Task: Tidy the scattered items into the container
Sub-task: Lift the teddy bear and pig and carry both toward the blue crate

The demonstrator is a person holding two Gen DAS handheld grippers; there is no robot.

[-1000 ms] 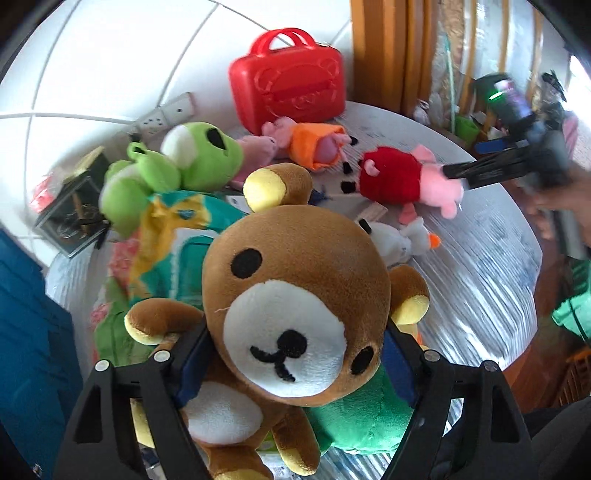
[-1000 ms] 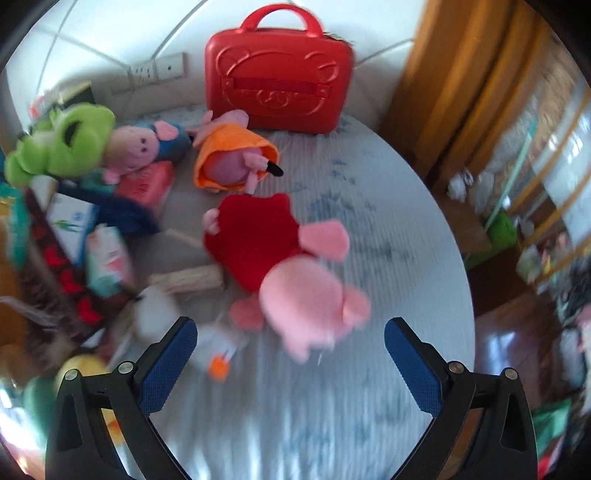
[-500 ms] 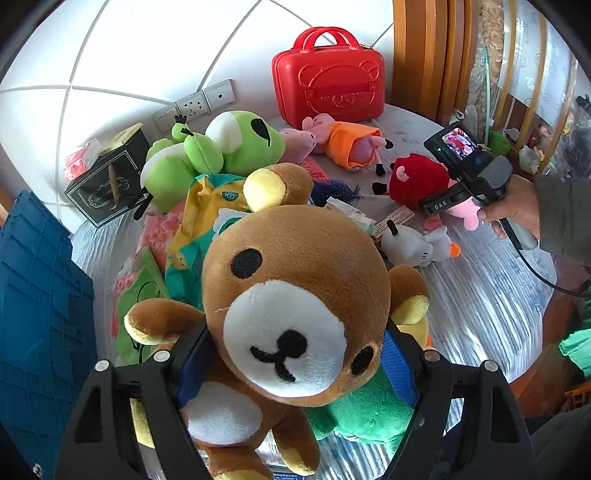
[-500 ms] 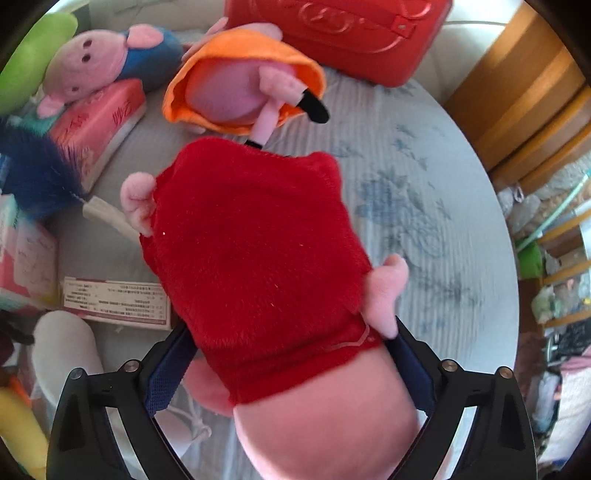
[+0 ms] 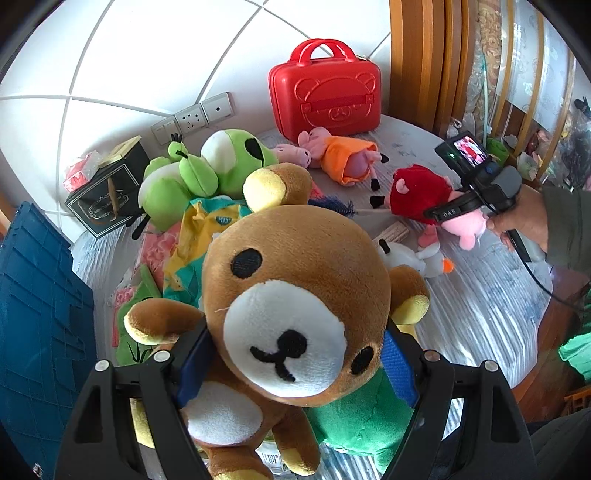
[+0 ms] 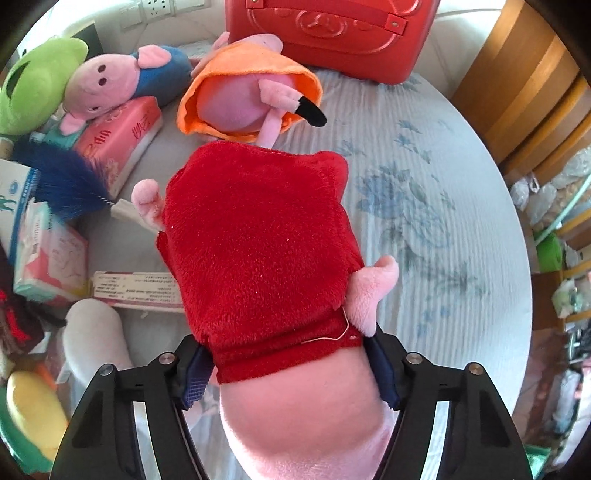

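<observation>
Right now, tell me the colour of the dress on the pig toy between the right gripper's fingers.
Red. The pig toy's dress shows best in the right wrist view.

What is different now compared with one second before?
The right gripper came down over the pig in the red dress; its jaws have just been closing and now pinch it. The left gripper still holds the brown bear; other toys unmoved.

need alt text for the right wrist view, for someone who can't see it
The right gripper has just been closing on a pink pig plush in a red dress, jaws pressing its neck on a pale floral tablecloth. Behind lie a pig plush in an orange dress, one in blue, tissue packs and a red case.
</observation>
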